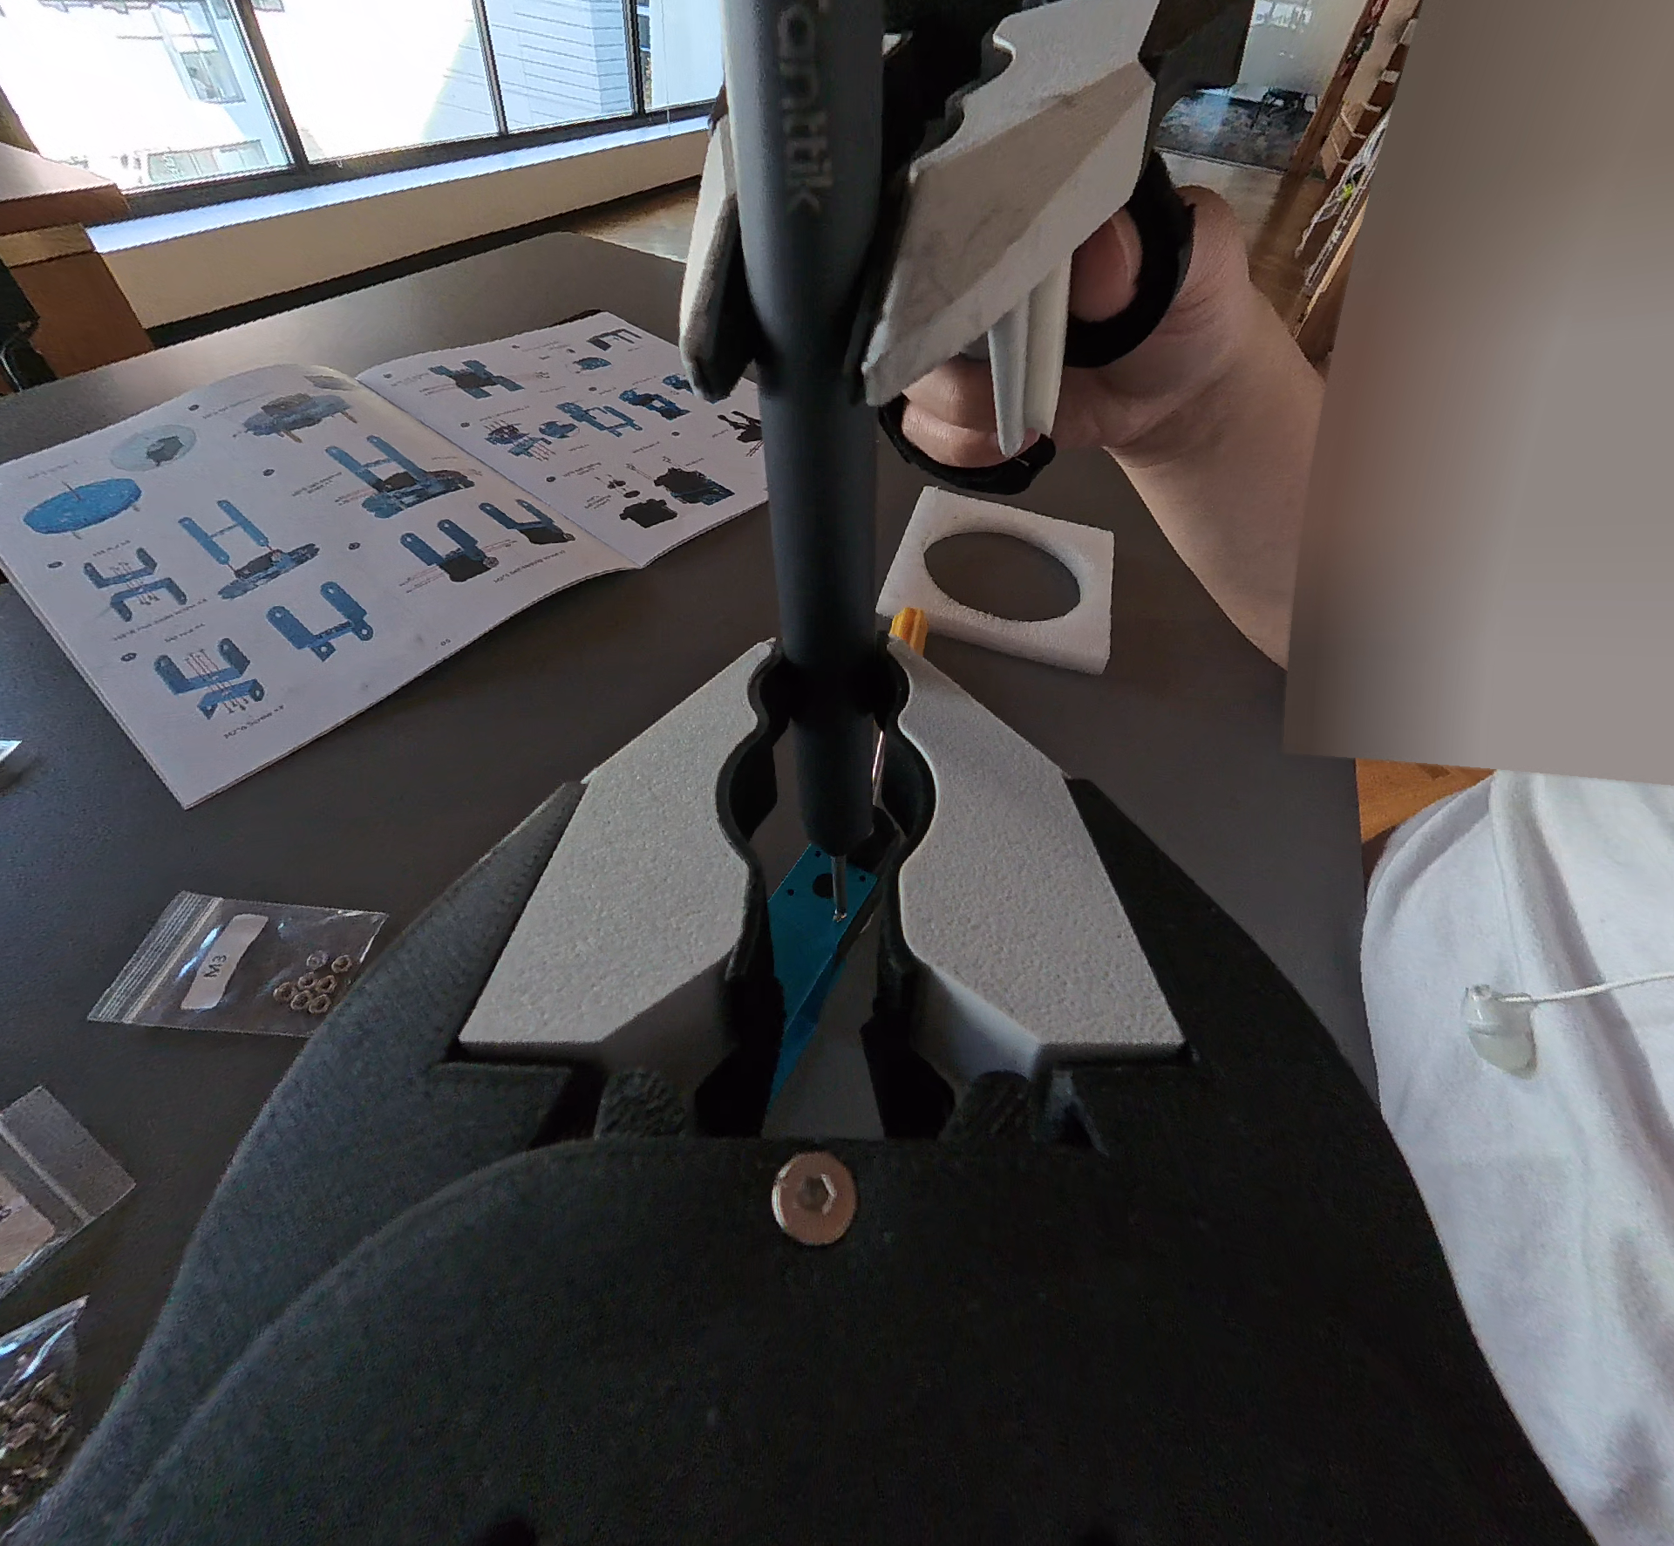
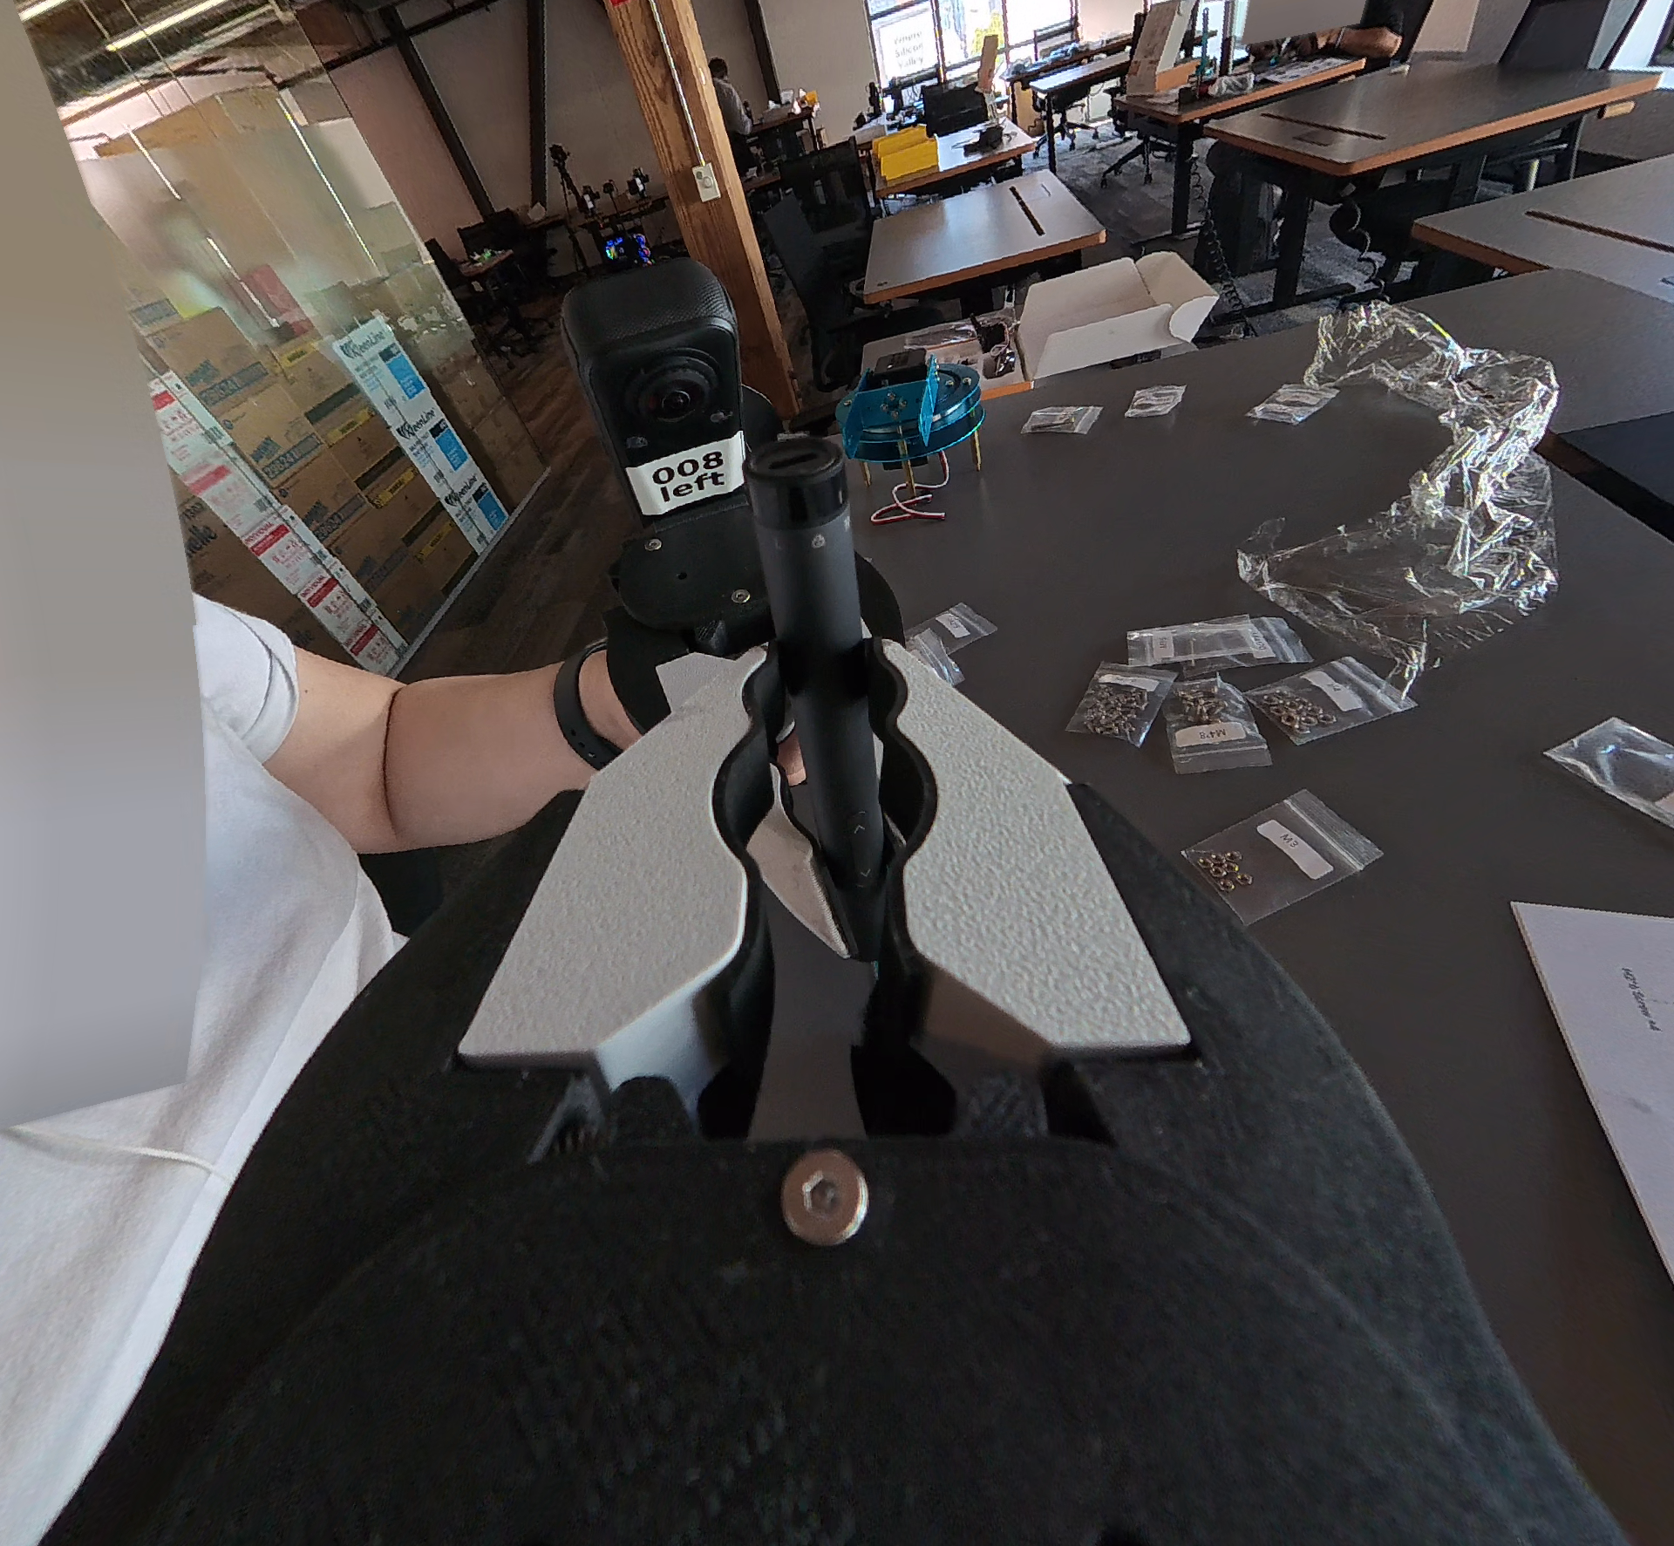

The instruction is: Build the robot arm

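A dark grey electric screwdriver (image 1: 802, 415) is being held upright, its thin bit (image 1: 841, 891) being pressed onto a blue metal bracket (image 1: 815, 959). The bracket is being gripped between the fingers of the left gripper (image 1: 829, 669), which are nearly closed around it, low over the dark table (image 1: 453, 850); the screwdriver shaft is passing through the narrow gap at their tips. Higher up, the screwdriver barrel is being clamped by the right gripper (image 1: 788, 343), whose white fingers are closed on it, with a hand (image 1: 1168, 352) on its black handle. In the right wrist view the screwdriver (image 2: 815, 687) is seen between the right gripper (image 2: 820, 669) fingers, with the left gripper's camera (image 2: 657, 397) just behind it. An open instruction booklet (image 1: 299, 542) is lying to the far left, a white foam square with a round hole (image 1: 996, 578) to the far right, and a small bag of nuts (image 1: 245, 963) to the near left. More small bags (image 2: 1214, 701), crumpled clear plastic wrap (image 2: 1431, 506) and a blue round assembly (image 2: 910, 415) are lying farther off.
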The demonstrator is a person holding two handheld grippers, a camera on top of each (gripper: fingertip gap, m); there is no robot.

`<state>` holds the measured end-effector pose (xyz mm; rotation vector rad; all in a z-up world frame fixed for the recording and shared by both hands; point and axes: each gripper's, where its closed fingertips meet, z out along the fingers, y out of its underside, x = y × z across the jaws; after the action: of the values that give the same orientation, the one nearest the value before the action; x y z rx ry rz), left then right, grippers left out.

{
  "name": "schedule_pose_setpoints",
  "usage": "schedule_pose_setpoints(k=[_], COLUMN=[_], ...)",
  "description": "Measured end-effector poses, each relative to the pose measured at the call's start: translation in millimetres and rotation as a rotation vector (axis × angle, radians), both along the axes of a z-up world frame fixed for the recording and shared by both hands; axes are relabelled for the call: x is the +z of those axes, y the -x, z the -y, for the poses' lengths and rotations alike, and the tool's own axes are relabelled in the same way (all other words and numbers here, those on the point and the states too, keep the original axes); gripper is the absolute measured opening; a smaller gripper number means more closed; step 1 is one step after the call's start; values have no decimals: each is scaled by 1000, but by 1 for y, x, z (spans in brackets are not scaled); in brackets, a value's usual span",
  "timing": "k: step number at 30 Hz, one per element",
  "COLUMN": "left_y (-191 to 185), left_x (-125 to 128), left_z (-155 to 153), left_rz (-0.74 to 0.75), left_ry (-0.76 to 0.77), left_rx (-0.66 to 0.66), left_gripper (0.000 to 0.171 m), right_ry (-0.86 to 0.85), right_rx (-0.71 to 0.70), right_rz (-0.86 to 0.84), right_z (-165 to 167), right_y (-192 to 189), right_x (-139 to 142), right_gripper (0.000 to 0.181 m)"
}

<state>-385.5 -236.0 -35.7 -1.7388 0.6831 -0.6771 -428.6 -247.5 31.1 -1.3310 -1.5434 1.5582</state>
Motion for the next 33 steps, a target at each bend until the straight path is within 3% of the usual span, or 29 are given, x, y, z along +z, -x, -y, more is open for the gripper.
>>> schedule_pose_setpoints(k=[24, 33], left_y=[-2, -1], left_x=[-2, -1], left_z=[1, 3], left_rz=[6, -14], left_ry=[2, -56], left_rx=[-7, -15], left_gripper=[16, 16], right_ry=[3, -86], right_rx=[17, 26], right_rz=[-5, -16], right_z=[0, 8], right_y=[-2, -2], right_x=[-2, -1], right_gripper=[18, 17])
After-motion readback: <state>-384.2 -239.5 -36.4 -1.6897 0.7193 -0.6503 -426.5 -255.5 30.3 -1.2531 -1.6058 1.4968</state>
